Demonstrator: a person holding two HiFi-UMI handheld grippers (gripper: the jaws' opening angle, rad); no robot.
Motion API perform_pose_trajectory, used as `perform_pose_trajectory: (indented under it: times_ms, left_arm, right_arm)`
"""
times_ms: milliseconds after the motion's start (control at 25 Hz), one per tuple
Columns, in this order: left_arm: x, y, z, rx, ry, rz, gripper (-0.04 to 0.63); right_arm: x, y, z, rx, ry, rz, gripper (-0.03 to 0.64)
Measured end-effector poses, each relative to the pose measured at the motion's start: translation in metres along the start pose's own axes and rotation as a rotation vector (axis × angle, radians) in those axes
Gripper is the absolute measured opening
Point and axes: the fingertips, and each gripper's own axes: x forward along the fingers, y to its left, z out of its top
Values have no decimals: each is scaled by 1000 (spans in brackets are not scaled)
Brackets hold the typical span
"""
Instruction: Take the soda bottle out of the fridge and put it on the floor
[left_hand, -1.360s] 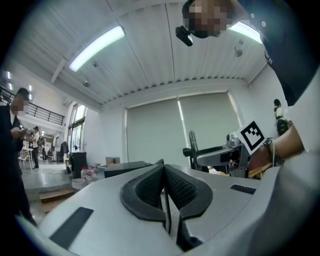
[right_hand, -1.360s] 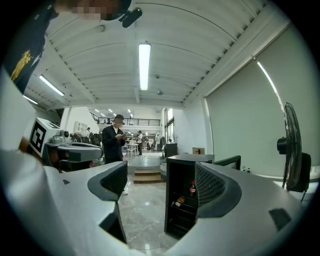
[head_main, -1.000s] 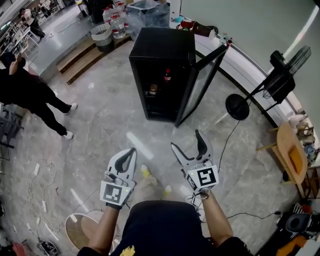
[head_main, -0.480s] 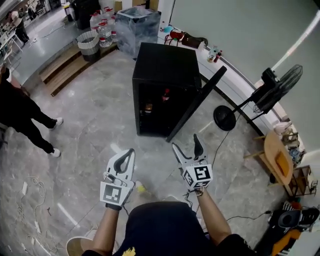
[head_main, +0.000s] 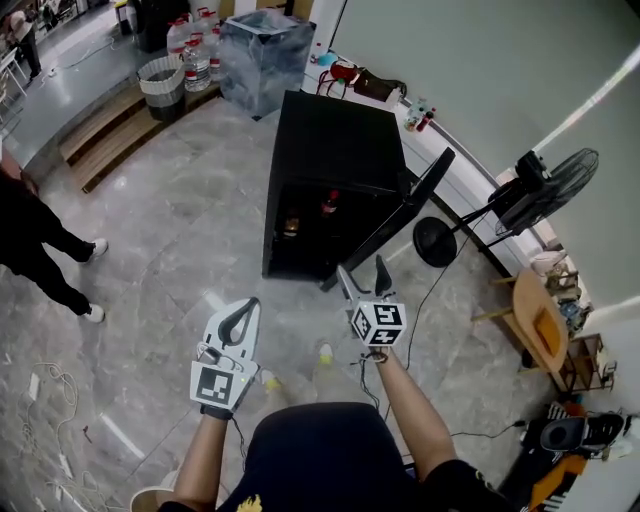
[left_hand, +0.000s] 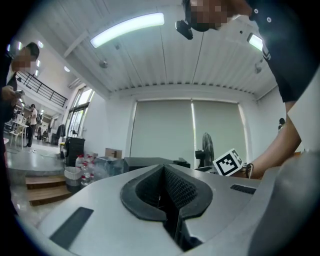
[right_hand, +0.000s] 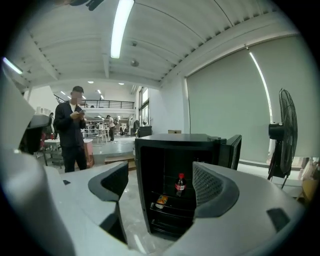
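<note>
The jaws of the right gripper (right_hand: 160, 182) are spread wide apart, and nothing is held between them. The jaws of the left gripper (left_hand: 167, 187) are pressed together, their dark pads meet and nothing is pinched there. In the head view both grippers are held out in front of the person's body above the grey stone floor (head_main: 180, 230); the right one is nearer to the fridge (head_main: 340, 140), and neither one touches it. The fridge is black and low, and its door (head_main: 400, 215) is swung open to the right side. The soda bottle (right_hand: 180, 185) is seen through the gap of the right jaws, well apart from them. It is dark, with a red cap and a red label, and it stands upright on an upper shelf inside the fridge, toward the right wall. One shelf lower and a little to the left an orange item (right_hand: 160, 201) is lying; what it is cannot be told. A standing fan (head_main: 540, 185) is placed to the right of the fridge, beyond the open door, and its round base rests on the floor. A person in dark clothes (right_hand: 72, 132) is standing at the left, well apart from the fridge. A pale bin (head_main: 160, 80) with some large water bottles beside it is seen farther back.
</note>
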Motion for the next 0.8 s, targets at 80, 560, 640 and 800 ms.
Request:
perform_pose_trajectory:
  times_ms: [80,560,640,800]
  left_arm:
    - [9,2,-5,2,8,-3,15]
    - [91,-6,-48,-13,41,71,15]
    - [101,-10,-57,-35,51,95,15]
    - [113,-5,-76,-71,89,142,15]
  right_arm:
    - [23,-11,-7,-7,11,-14,385]
    - [189,-77,-86,-33,146,0,334]
    - [210,-87,-104,-40,179,1,334]
    - [257,-102,-130,-53,216,-9,333]
